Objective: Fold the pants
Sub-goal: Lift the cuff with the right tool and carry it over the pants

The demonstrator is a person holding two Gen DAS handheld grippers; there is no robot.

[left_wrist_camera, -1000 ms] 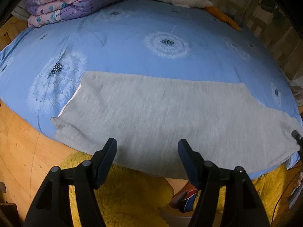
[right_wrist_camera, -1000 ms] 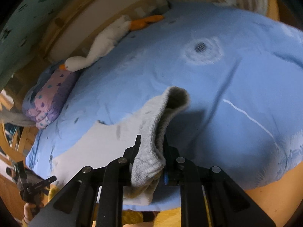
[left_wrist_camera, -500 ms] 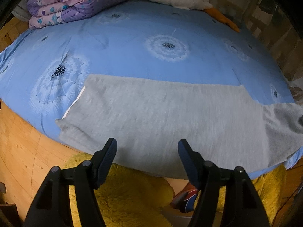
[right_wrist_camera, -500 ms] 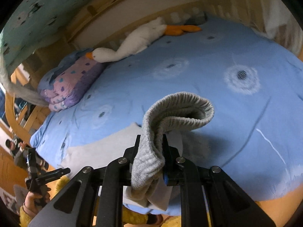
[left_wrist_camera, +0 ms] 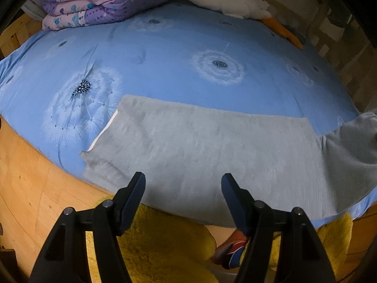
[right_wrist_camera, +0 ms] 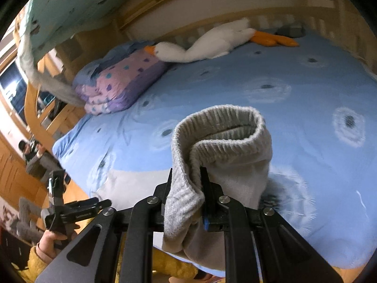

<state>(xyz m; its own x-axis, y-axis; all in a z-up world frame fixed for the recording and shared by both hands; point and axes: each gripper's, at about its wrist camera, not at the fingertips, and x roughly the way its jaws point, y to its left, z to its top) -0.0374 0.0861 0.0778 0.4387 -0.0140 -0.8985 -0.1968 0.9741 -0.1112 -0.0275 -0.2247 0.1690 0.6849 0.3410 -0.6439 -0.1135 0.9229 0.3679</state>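
Pants (left_wrist_camera: 212,151): grey, spread flat along the near edge of the bed (left_wrist_camera: 165,54); the right end is lifted off the sheet.
Cuff (right_wrist_camera: 223,136): ribbed, curled into a loop above the sheet, raised over the flat part of the pants.
Right tongs (right_wrist_camera: 186,188): nearly closed, pinching the cuff between the two fingers; cloth hangs down below them.
Left tongs (left_wrist_camera: 182,188): spread wide, nothing between them, hovering over the near edge of the pants without touching.
Left hand (right_wrist_camera: 51,240): seen in the right view, gripping the left tool's handle, yellow sleeve.
Far side of bed: folded quilt (left_wrist_camera: 103,2) and goose toy (left_wrist_camera: 226,0), well apart from the pants.
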